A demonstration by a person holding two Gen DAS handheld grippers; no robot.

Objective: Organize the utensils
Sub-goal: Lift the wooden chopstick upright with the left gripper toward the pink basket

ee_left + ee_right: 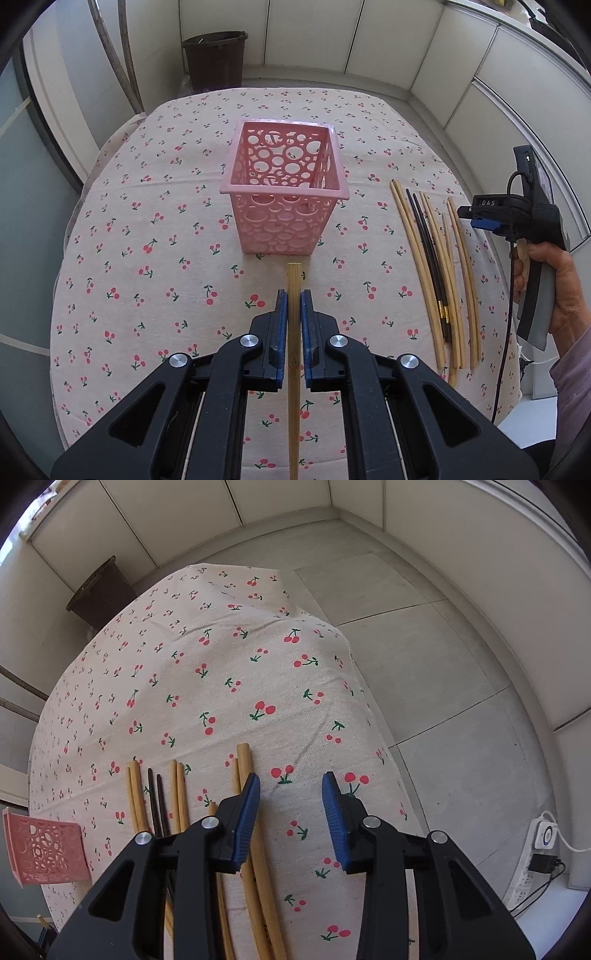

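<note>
The left gripper (294,295) is clamped on a single bamboo chopstick (294,280), whose tip projects beyond the pads toward the pink basket (284,192). The chopstick's lower end is cut off by the frame edge. The right gripper (291,794) stands partly open with nothing between the pads, above the loose chopsticks (255,849) lying on the cherry-print tablecloth (221,672). The basket stands upright at mid-table; nothing is discernible inside it. Beyond the table, a dark bin (216,59) stands on the floor, contents unreadable.
</note>
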